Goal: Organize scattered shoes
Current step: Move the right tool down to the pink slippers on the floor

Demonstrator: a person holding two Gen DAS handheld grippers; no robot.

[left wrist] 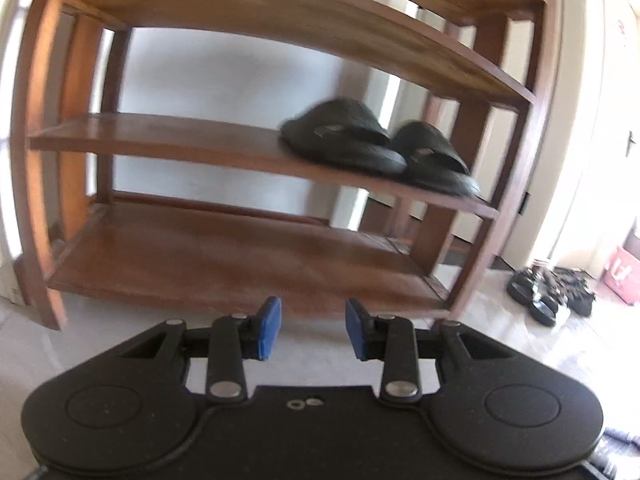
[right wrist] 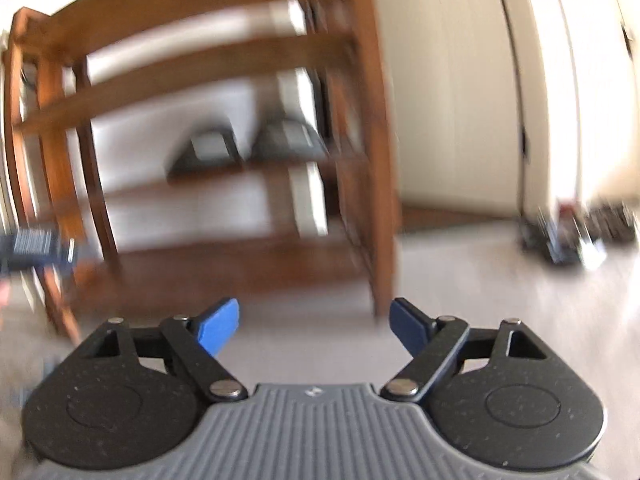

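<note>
- Currently my left gripper (left wrist: 313, 327) and right gripper (right wrist: 315, 327) both stand apart with nothing between the pads; the right gapes wider.
- One pair of black slippers (left wrist: 380, 148) already sits on the middle shelf of the wooden rack (left wrist: 256, 152); the scattered shoes (left wrist: 550, 290) lie on the floor, right of the rack and well apart from both grippers.
- Risk, as I judge it: the right view is badly smeared, so reaching now could clip the rack's post (right wrist: 380, 200) or miss a shoe.
- Only the left view shows the slippers sharply; only the right shows my other gripper at its left edge.
</note>
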